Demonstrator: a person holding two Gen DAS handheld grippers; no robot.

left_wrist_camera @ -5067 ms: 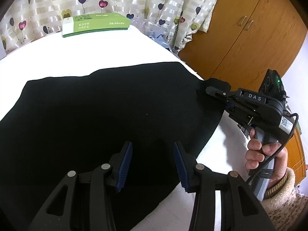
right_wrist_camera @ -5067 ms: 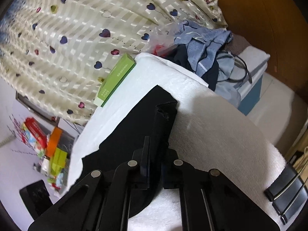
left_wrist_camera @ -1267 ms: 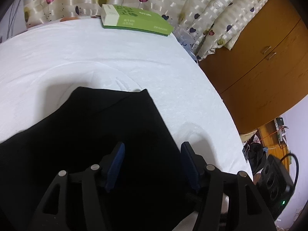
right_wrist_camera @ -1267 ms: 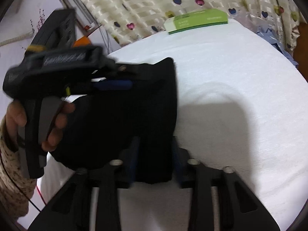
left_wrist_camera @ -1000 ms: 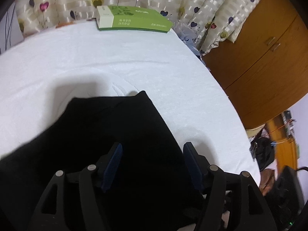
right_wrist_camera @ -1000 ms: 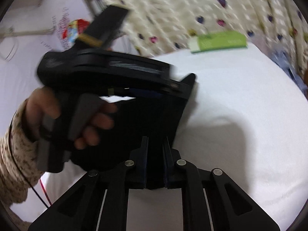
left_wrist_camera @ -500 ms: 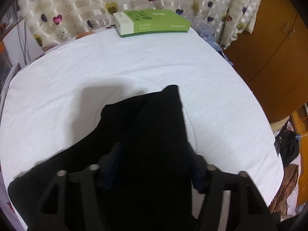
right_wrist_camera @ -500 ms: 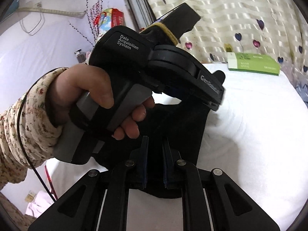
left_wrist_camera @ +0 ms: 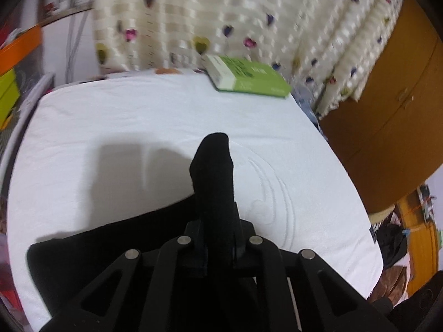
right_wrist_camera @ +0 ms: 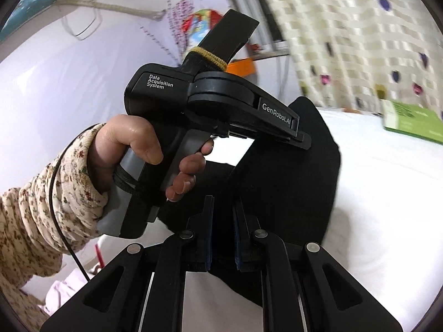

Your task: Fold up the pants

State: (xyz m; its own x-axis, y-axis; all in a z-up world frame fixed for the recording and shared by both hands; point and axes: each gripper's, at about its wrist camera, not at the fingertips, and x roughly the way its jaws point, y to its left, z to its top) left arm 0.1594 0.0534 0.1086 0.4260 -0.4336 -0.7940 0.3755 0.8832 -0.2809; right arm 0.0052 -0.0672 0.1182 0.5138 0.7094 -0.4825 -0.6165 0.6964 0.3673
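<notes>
Black knit pants (left_wrist_camera: 213,182): soft, limp, light, likely to sag and slide between grips. You hold one edge clamped in the left tool (left_wrist_camera: 218,221) and another in the right tool (right_wrist_camera: 223,221), lifted off the white tabletop (left_wrist_camera: 138,116), well short of the green box (left_wrist_camera: 249,78). Grip corners, not mid-panel.

pants (left_wrist_camera: 213,171) on table (left_wrist_camera: 110,116), box (left_wrist_camera: 246,78) behind

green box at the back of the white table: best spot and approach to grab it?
Grip the flat green cardboard box across its thin height at the pale end face, coming in low from the near left. It lies flat near the white-covered table's back edge by the curtain, so that end is the most open.
</notes>
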